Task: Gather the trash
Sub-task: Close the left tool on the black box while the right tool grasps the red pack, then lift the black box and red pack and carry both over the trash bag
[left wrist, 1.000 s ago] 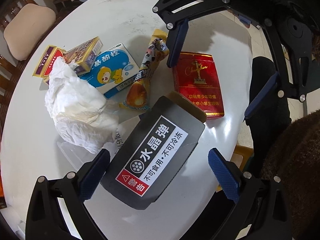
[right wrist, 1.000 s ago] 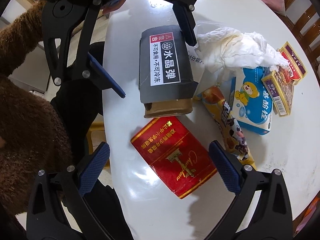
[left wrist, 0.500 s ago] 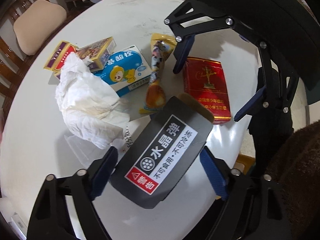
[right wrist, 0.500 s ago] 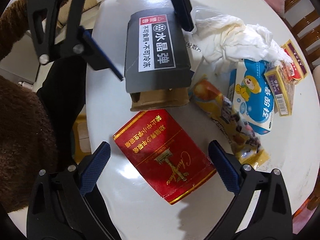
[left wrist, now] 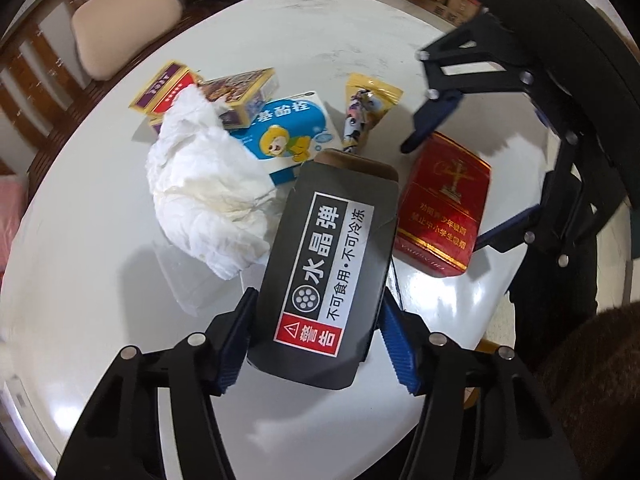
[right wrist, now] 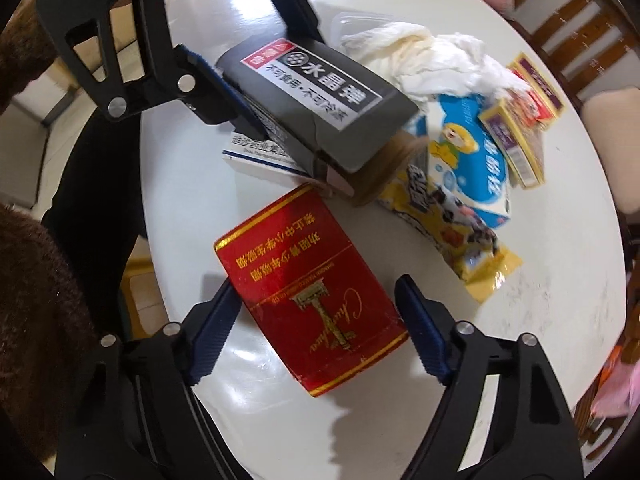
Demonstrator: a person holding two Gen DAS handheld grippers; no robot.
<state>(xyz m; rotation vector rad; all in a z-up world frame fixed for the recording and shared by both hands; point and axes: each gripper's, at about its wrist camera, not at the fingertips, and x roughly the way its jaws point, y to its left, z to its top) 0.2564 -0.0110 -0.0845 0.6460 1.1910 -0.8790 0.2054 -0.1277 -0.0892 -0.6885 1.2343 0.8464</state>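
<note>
A dark grey box [left wrist: 328,264] with a white label and a red warning tag sits between the fingers of my left gripper [left wrist: 316,300]. The jaws are closing and both blue pads press on the box's sides. In the right wrist view this box [right wrist: 320,96] is tilted up off the table. A red and gold carton [right wrist: 312,292] lies flat between the fingers of my right gripper [right wrist: 316,284]. Its jaws are closing too, with a small gap left at the left pad. The same carton [left wrist: 440,208] shows in the left wrist view.
On the white round table [left wrist: 120,360] lie a crumpled tissue [left wrist: 208,200], a blue cartoon box [left wrist: 288,136], a yellow snack wrapper [left wrist: 364,116], two purple-gold boxes [left wrist: 244,92] and a clear packet [left wrist: 188,276]. A white box [right wrist: 256,156] lies under the grey one. A cushioned chair [left wrist: 124,28] stands behind.
Both pairs of jaws have narrowed. The left pads have come onto the grey box, which has tipped up and bared a white box beneath. The right fingers now flank the red carton closely.
</note>
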